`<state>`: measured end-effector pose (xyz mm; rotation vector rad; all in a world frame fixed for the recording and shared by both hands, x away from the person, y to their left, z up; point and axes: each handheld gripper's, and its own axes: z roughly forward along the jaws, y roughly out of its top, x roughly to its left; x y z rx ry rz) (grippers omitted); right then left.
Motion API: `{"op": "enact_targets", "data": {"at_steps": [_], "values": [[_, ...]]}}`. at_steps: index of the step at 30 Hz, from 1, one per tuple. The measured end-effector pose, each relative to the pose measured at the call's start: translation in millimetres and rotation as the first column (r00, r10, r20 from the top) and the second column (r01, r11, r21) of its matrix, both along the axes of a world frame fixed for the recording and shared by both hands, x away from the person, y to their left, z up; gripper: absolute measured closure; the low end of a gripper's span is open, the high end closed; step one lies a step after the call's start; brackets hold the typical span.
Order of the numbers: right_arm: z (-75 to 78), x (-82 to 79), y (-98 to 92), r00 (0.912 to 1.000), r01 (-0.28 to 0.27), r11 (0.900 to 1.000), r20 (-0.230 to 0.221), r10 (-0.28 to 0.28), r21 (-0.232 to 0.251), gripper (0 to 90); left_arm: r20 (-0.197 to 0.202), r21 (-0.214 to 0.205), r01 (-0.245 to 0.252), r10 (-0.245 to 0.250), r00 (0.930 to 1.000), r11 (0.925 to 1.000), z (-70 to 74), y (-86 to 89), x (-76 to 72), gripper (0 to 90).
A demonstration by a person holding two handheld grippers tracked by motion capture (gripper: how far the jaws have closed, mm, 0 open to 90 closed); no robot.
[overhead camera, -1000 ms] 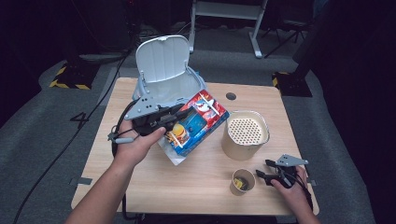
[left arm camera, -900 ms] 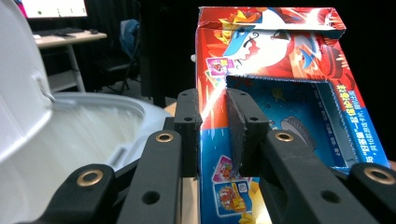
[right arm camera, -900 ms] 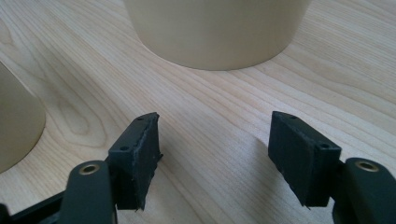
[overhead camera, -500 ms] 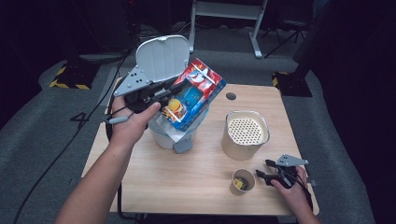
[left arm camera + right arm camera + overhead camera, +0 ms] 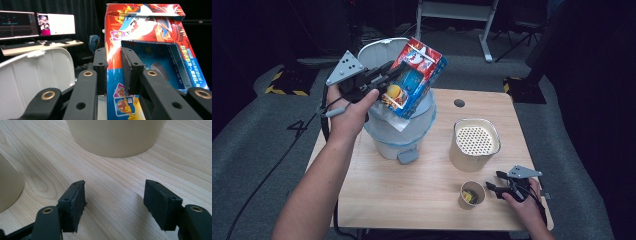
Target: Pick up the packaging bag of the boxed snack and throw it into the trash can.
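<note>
A red and blue printed cardboard box [image 5: 414,75] hangs tilted in the air over the white pedal bin [image 5: 387,145], which has a pale blue liner. My left gripper [image 5: 387,80] is shut on it. In the left gripper view the two jaws [image 5: 115,72] pinch one wall of the open box [image 5: 150,30]. My right gripper [image 5: 492,187] rests low at the table's front right, beside a small paper cup [image 5: 472,195]. Its jaws [image 5: 115,200] stand apart over bare wood with nothing between them.
The bin's lid [image 5: 372,50] stands up behind the box and appears again [image 5: 37,75] beside the jaws. A large beige cup with a perforated top [image 5: 475,145] stands right of the bin, just ahead of the right gripper [image 5: 115,135]. The table [image 5: 412,200] is light wood.
My left hand has lifted the box off the table, up and toward the back, so it now hangs above the bin's mouth. The right hand has stayed put.
</note>
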<state>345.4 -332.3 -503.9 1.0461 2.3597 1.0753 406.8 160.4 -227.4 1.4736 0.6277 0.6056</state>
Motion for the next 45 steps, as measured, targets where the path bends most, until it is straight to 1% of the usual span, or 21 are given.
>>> {"op": "enact_targets", "data": {"at_steps": [3, 6, 7, 9, 10, 12, 15, 18, 19, 20, 21, 22, 24, 26, 29, 31, 34, 36, 43, 45], "values": [[0.0, 0.0, 0.0, 1.0000, 0.000, 1.0000, 0.000, 0.000, 0.000, 33.7, 0.009, -0.008, -0.015, 0.015, 0.9998, 0.9998, 3.2, 1.0, 3.9, 75.1], [0.1, 0.0, 0.0, 1.0000, 0.001, 1.0000, 0.000, -0.001, -0.001, 33.7, 0.021, -0.031, -0.034, 0.035, 0.9992, 0.9989, 5.1, 1.4, 8.4, 75.2], [0.0, 0.1, 0.0, 1.0000, 0.000, 1.0000, 0.000, 0.000, 0.000, 33.7, 0.026, -0.031, -0.041, 0.042, 0.9988, 0.9987, 5.4, 2.0, 9.9, 75.1], [0.0, 0.1, 0.0, 1.0000, 0.000, 1.0000, 0.000, 0.000, 0.000, 33.7, 0.024, -0.037, -0.046, 0.047, 0.9986, 0.9982, 5.6, 2.2, 11.5, 75.2], [0.1, 0.0, 0.0, 1.0000, 0.000, 1.0000, 0.000, 0.000, -0.001, 33.8, 0.020, -0.045, -0.053, 0.054, 0.9984, 0.9976, 5.8, 2.6, 15.0, 75.1], [0.0, 0.0, 0.0, 1.0000, 0.000, 1.0000, 0.000, 0.000, 0.000, 33.7, 0.017, -0.047, -0.059, 0.059, 0.9981, 0.9972, 6.0, 3.1, 19.0, 75.1], [0.0, 0.0, 0.0, 1.0000, 0.000, 1.0000, 0.000, 0.000, 0.000, 33.7, 0.021, -0.042, -0.081, 0.082, 0.9964, 0.9958, 6.8, 5.8, 25.1, 75.1], [0.0, 0.1, 0.0, 1.0000, 0.000, 1.0000, 0.000, 0.000, 0.000, 33.7, 0.026, -0.043, -0.110, 0.111, 0.9935, 0.9930, 7.6, 9.3, 30.9, 75.2], [0.0, 0.0, 0.0, 1.0000, 0.000, 1.0000, 0.000, 0.000, 0.000, 33.7, 0.028, -0.051, -0.120, 0.121, 0.9922, 0.9915, 7.3, 9.8, 32.8, 75.2], [0.1, 0.0, 0.0, 1.0000, 0.001, 1.0000, 0.000, -0.001, -0.001, 33.7, 0.032, -0.045, -0.126, 0.127, 0.9914, 0.9911, 7.1, 10.7, 34.4, 75.1], [0.1, 0.0, 0.0, 1.0000, 0.001, 1.0000, 0.000, -0.001, -0.001, 33.7, 0.038, -0.049, -0.140, 0.141, 0.9892, 0.9890, 6.4, 10.6, 36.8, 75.1], [0.1, 0.0, 0.0, 1.0000, 0.001, 1.0000, 0.000, -0.001, -0.001, 33.7, 0.038, -0.049, -0.140, 0.141, 0.9892, 0.9890, 6.4, 10.6, 36.8, 75.1], [0.1, 0.0, 0.0, 1.0000, 0.001, 1.0000, 0.000, -0.001, -0.001, 33.7, 0.053, -0.039, -0.158, 0.160, 0.9858, 0.9867, 5.1, 9.2, 39.8, 75.2], [0.0, 0.0, 0.0, 1.0000, 0.000, 1.0000, 0.000, 0.000, 0.000, 33.7, 0.054, -0.039, -0.161, 0.163, 0.9851, 0.9862, 3.9, 7.5, 42.0, 75.1], [0.0, 0.0, 0.0, 1.0000, 0.000, 1.0000, 0.000, 0.000, 0.000, 33.7, 0.049, -0.029, -0.173, 0.175, 0.9834, 0.9844, 2.1, 6.8, 45.4, 75.1], [0.1, 0.0, 0.0, 1.0000, 0.001, 1.0000, 0.000, -0.001, -0.002, 33.7, 0.046, -0.016, -0.196, 0.197, 0.9794, 0.9804, -0.6, 7.3, 50.2, 75.1], [0.1, 0.0, -0.1, 1.0000, 0.000, 1.0000, 0.000, 0.000, -0.001, 33.8, 0.044, -0.006, -0.210, 0.210, 0.9768, 0.9778, -2.5, 8.4, 54.0, 75.1], [0.0, 0.0, 0.0, 1.0000, 0.000, 1.0000, 0.000, 0.000, 0.000, 33.7, 0.043, -0.010, -0.215, 0.215, 0.9757, 0.9766, -4.6, 8.4, 55.6, 75.1], [0.0, 0.0, 0.0, 1.0000, 0.000, 1.0000, 0.000, 0.000, 0.000, 33.7, 0.039, -0.004, -0.233, 0.233, 0.9717, 0.9724, -12.0, 10.0, 60.1, 75.0], [0.1, 0.0, 0.0, 1.0000, 0.001, 1.0000, 0.000, -0.001, -0.001, 33.7, 0.037, -0.009, -0.230, 0.230, 0.9724, 0.9732, -13.0, 10.2, 60.5, 75.1]]}}
